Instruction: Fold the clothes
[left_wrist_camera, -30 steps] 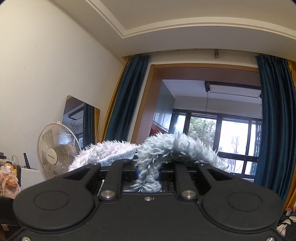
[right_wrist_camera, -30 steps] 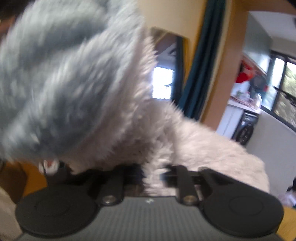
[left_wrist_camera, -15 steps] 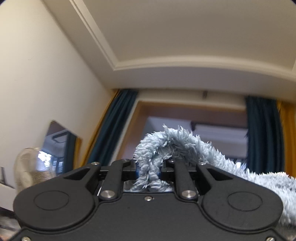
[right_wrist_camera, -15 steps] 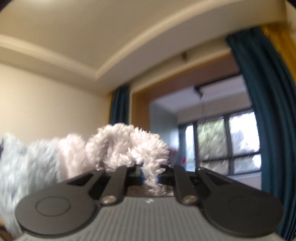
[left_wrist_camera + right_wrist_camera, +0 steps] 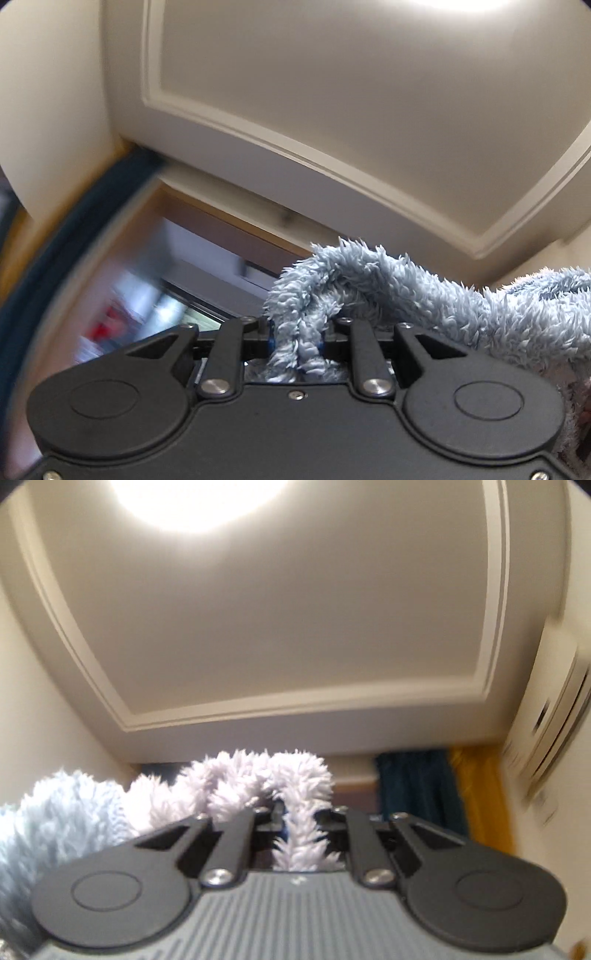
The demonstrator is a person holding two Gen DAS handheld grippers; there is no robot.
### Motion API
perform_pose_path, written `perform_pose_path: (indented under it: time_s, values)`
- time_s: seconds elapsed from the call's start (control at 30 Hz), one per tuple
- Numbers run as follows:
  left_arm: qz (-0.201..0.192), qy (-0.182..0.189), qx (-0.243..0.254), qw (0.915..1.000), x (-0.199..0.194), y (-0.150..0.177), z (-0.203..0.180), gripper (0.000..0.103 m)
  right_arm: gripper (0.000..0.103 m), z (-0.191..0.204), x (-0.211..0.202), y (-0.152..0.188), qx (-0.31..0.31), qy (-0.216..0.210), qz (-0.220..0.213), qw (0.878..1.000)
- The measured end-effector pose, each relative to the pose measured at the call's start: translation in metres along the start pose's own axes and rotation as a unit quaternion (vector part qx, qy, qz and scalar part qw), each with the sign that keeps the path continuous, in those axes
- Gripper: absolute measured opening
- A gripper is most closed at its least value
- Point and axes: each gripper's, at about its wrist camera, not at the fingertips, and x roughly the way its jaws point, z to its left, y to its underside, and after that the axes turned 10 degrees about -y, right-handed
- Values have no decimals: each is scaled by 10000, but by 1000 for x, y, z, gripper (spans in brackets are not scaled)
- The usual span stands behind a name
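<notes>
Left gripper (image 5: 295, 341) jaws were opening, right gripper (image 5: 299, 821) clamped, both on fluffy pale-blue fleece garment (image 5: 424, 295); no readable text.

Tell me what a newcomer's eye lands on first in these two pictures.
First, the fluffy blue-grey garment bunched between the left claw, whose jaws are opening slightly, trailing off right. In the right wrist view, its pale fuzzy edge is pinched in the right claw. Above glares a ceiling light.
</notes>
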Motion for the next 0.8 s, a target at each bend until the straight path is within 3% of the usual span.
perform_pose_path:
  time_s: [0.13,0.2,0.3,0.37,0.57,0.67,0.8]
  values:
    - [546,1058,-597,9911,11,8,-1,19,9,40,-55,-50,-876,869,212,9921]
    - [764,1510,-917,9813,11,17,-5,19,9,60,-81,-72,-1209,1361,474,9821]
    - [1111,2155,-1400,9600,9,33,-17,19,8,90,-117,-92,-1773,2092,852,9579]
    - [1368,2560,-1671,9422,6,42,-30,19,8,106,-144,-106,-1982,2580,1064,9396]
    - [2194,3684,-2129,8780,-14,77,-91,19,8,152,-228,-145,-2351,3958,1561,8739]
    - [2526,4073,-2319,8465,-33,95,-124,19,7,177,-263,-151,-2726,4379,1596,8417]
    - [2746,4519,-2471,8120,-75,125,-163,19,7,198,-312,-153,-3245,4755,1601,8018]
